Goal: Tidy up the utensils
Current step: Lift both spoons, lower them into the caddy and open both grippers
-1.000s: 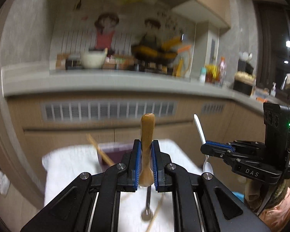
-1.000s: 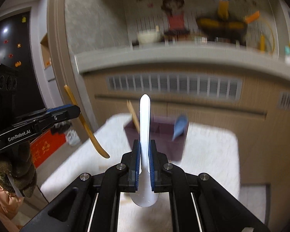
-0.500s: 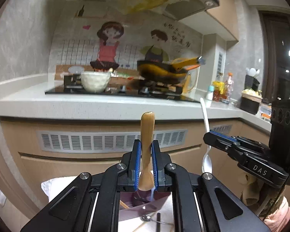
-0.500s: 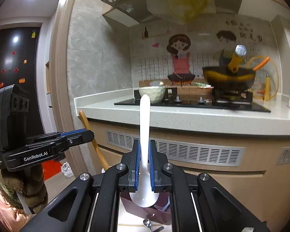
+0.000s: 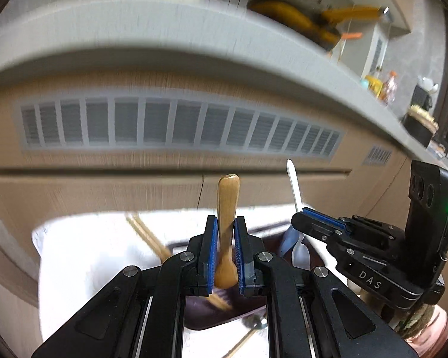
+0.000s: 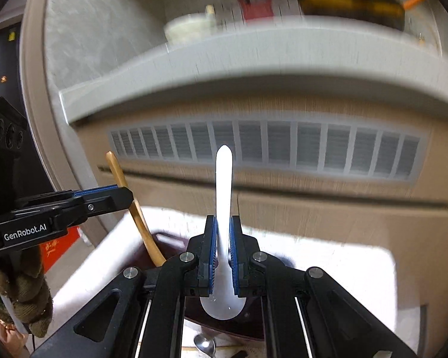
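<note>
The left hand-held gripper [image 5: 226,250] is pinching a wooden spoon [image 5: 227,208] by its neck, handle pointing up and away, bowl hanging just under the blue pads. The right hand-held gripper [image 6: 223,253] is pinched the same way on a white plastic spoon [image 6: 223,197], handle up, bowl [image 6: 223,307] below the pads. Holding each spoon near the bowl with the handle upward suits dropping it bowl-first into a container so that it stands upright.

That container is a dark purple utensil holder [image 5: 194,313], seen directly under both tools on a white towel [image 5: 83,250] spread over a low surface in front of the kitchen cabinets [image 5: 104,191]. It already carries a pair of wooden chopsticks [image 5: 147,238] leaning to the left and something light blue [image 5: 288,238], probably another spoon, though blur makes that uncertain. In the left wrist view the right tool sits just beside the holder's right side, so both spoons are likely headed in together.

On the towel nearer the camera lie a metal spoon [image 6: 204,344] and what looks like a loose chopstick [image 5: 241,344], still to be sorted.

The job looks partway done. The next move calls for lowering each bowl past the rim without knocking the leaning chopsticks, then spreading the jaws.
</note>
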{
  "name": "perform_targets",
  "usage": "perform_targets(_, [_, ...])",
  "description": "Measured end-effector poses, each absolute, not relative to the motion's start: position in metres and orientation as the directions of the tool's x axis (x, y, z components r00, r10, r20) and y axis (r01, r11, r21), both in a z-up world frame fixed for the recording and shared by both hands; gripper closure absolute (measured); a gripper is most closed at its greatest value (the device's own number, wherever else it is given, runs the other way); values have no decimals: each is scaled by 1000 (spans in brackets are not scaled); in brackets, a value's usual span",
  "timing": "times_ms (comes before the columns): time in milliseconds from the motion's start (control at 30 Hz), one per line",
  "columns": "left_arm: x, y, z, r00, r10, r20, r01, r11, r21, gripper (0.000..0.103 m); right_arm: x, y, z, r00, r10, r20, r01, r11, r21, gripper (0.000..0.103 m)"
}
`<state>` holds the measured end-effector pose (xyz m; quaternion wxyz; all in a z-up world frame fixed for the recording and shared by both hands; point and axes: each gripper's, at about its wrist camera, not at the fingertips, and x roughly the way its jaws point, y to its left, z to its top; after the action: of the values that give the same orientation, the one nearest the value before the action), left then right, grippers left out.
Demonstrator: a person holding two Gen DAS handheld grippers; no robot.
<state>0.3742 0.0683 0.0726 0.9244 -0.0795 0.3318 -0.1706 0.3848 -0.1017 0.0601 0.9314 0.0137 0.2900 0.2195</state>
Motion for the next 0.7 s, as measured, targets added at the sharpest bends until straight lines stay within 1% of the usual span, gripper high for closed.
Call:
perform_targets(167, [382,62,38,668,-359,-652,237,933,-270,89,395,-97,18,676,409,-613,-401,902,159,94])
perform_targets(233, [381,61,35,671,-354,-651,232,935,-269,89,394,-95,10,666,401,-628,-402,903,151,91])
perform_targets(267, [377,59,36,678,-350,-646,232,936,-264,88,393,-95,8,663,397,-634,-405,903,142,87])
perform_targets(300, [374,59,38,683,-351,-641,235,936,-263,84,389,-95,7,667,390,-635,-407,904,129,82])
perform_targets(367, [367,59,44,693,-354,-628,240,935,-262,79,384,-97,9,674,387,-629,-410,905,116,80])
perform_targets(433, [360,59,51,705,-350,-617,241,936,-257,78,375,-101,15,689,378,-619,-409,907,97,80])
perform_targets(467, [353,58,56,712,-353,-607,248,935,-253,76,369,-105,20,698,373,-612,-407,909,90,80])
perform_targets(500, [348,58,60,715,-355,-602,252,934,-251,71,364,-110,23,702,373,-607,-405,910,91,79])
perform_targets(567, [335,56,65,720,-359,-594,264,933,-245,64,354,-121,30,710,370,-599,-399,913,91,75])
perform_targets(700, [309,45,68,704,-375,-604,307,927,-217,57,330,-140,35,725,341,-599,-384,921,60,68])
